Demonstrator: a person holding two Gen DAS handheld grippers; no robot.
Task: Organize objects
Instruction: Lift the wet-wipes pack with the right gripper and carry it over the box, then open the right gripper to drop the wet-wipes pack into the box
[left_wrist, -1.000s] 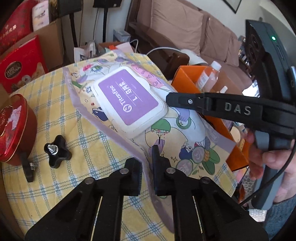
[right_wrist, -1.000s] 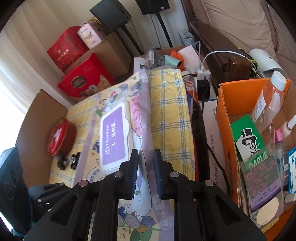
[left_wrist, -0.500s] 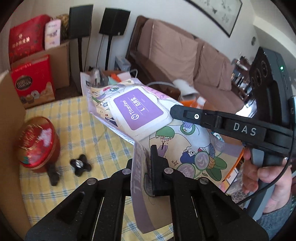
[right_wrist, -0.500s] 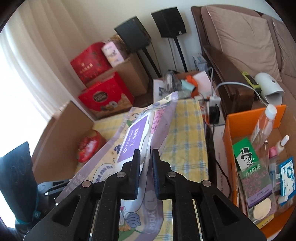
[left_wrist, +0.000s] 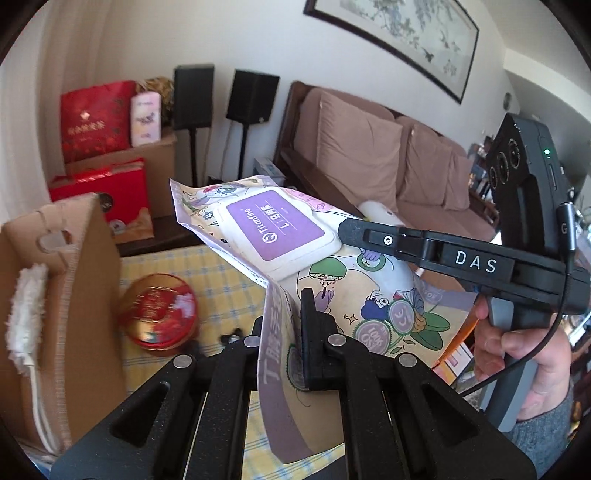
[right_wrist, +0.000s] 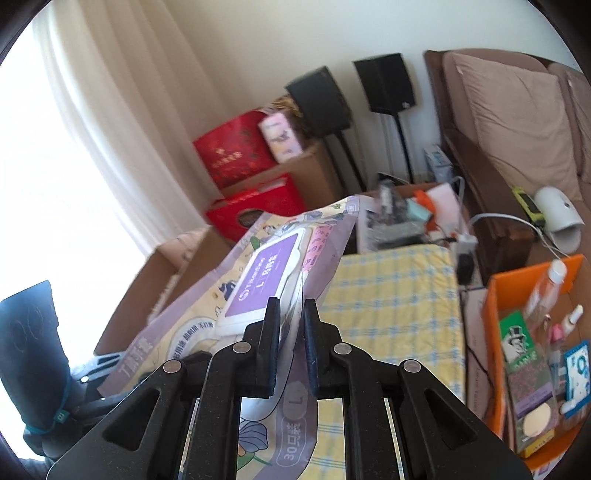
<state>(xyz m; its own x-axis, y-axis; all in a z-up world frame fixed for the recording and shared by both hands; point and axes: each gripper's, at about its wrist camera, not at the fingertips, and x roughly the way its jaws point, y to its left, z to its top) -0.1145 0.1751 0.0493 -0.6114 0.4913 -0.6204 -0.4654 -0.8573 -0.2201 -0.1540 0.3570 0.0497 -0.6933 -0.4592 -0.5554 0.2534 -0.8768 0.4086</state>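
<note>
Both grippers carry one large soft pack of wipes (left_wrist: 332, 295) in the air above the desk (left_wrist: 221, 291), which is covered in a yellow checked cloth. The left gripper (left_wrist: 284, 325) has its fingers pinched narrow on the pack's flat sealed edge, and the right gripper (right_wrist: 290, 332) is clamped the same way on the opposite edge, so the pack hangs between them, tilted, clear of the cloth. The step in hand looks like the carry: the pack is lifted and needs a place.

The pack is thin, glossy printed film with cartoon figures, limp at the seams and bulging in the middle, with a rigid white flip lid (left_wrist: 277, 232) bearing a purple label on top. Film like this can slip or crease under a narrow pinch, so the two hands should travel together.

Two likely homes show: the orange box (right_wrist: 517, 291), already crowded with bottles and packets, and a brown cardboard box (left_wrist: 59, 295) at the left. Which one is meant I cannot tell. A round red tin (left_wrist: 159, 310) sits on the cloth beneath.
</note>
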